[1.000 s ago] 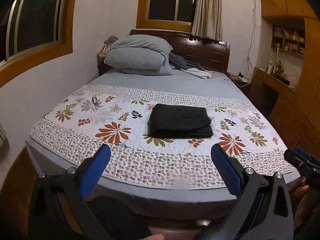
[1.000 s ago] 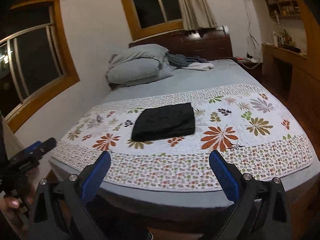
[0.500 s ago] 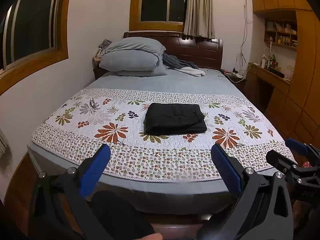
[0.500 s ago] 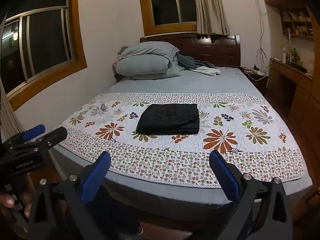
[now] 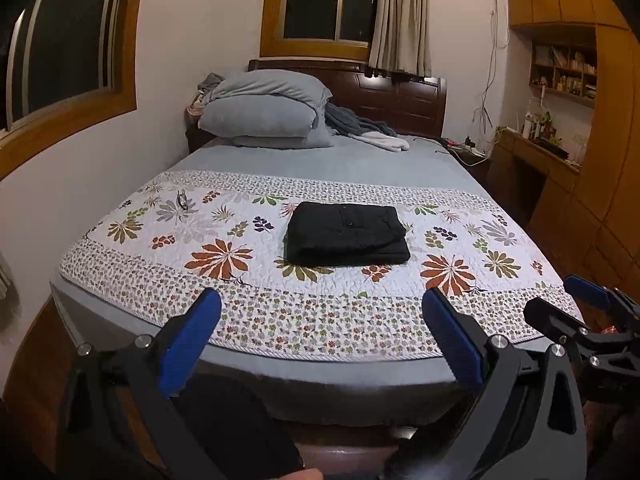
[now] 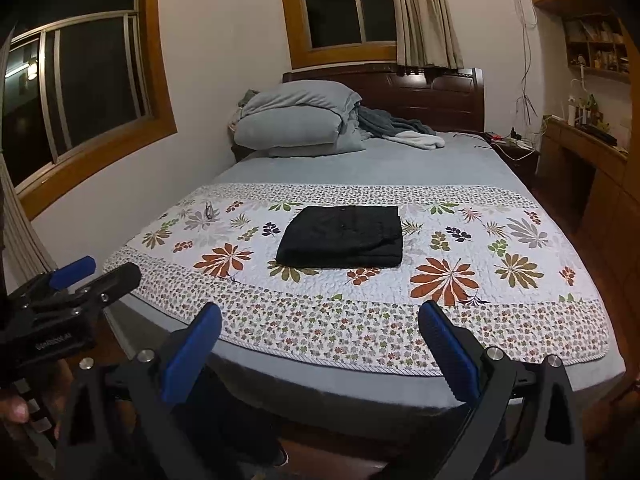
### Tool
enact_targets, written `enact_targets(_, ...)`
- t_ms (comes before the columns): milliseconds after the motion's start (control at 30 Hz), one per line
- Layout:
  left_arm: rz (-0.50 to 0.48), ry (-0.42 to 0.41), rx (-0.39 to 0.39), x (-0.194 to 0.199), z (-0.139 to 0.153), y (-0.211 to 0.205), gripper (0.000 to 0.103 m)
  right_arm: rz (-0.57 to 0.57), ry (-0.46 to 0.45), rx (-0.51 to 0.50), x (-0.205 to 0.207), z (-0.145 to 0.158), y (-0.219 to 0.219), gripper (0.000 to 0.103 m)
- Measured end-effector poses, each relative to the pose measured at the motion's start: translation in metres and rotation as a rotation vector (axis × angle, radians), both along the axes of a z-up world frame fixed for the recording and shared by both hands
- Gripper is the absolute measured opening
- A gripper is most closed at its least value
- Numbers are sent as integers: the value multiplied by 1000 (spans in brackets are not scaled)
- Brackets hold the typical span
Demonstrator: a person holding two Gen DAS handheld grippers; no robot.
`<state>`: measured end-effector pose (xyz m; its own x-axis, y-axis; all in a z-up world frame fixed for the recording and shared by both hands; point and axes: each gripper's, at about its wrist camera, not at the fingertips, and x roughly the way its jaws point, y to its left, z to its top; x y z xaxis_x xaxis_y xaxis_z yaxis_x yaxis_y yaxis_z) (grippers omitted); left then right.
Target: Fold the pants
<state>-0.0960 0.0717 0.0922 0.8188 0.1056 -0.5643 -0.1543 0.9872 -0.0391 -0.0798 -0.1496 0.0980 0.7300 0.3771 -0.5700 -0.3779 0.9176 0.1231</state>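
The black pants (image 5: 346,236) lie folded into a neat rectangle in the middle of the floral quilt (image 5: 224,280) on the bed; they also show in the right wrist view (image 6: 342,237). My left gripper (image 5: 320,320) is open and empty, held back beyond the foot of the bed, well short of the pants. My right gripper (image 6: 320,332) is open and empty too, equally far back. The right gripper shows at the right edge of the left wrist view (image 5: 576,312), and the left gripper at the left edge of the right wrist view (image 6: 84,276).
Grey pillows (image 5: 264,116) and crumpled clothes (image 5: 364,128) are piled at the dark wooden headboard. A pair of glasses (image 5: 183,201) lies on the quilt's left part. A wooden desk and shelves (image 5: 556,152) stand along the right wall. Wooden floor surrounds the bed.
Both grippers have drawn back and away from the bed, so the bed and the folded pants look smaller and farther. The pants have not moved.
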Motion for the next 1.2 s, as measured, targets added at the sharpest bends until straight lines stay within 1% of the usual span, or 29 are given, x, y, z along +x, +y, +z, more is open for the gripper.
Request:
enact_targets(300,-21,-3,11,3,-1,-5,100,-9,-8,11,2,-2,-3,99)
enact_targets(500,-44,-5,-2,6,-1,-7,100,-11,-18,7,5,0,-3,99)
enact_targets(767,-47,0,-7,11,-1,-7,100,-7,-16,1,10,-2,0,99)
enact_targets(867,-35,-1,10,13,-1,-7,100,-3,-10,1,11,-5,2,99)
enact_targets(1200,-44,-5,15,19,2,-5,100,-3,-14,6,12,-5,3,99)
